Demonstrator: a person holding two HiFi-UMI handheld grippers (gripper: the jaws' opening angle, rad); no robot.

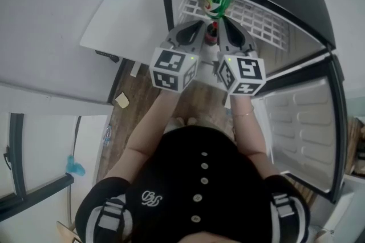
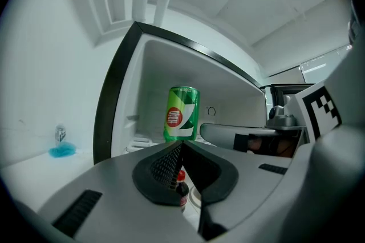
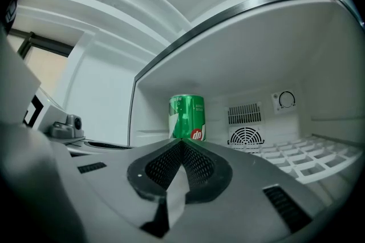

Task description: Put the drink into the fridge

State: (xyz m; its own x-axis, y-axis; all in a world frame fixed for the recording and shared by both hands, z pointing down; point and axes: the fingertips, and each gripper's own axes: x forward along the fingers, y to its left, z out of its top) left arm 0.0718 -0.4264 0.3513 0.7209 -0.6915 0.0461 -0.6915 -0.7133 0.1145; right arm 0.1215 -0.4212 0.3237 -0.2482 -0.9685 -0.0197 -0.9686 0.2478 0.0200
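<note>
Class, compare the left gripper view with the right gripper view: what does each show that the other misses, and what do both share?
Only the left gripper view: a small red-capped bottle below the jaws, and a blue object outside the fridge. Only the right gripper view: a round fan grille with a slotted vent above it. Both: the green can standing upright in the fridge, beyond shut jaws.
</note>
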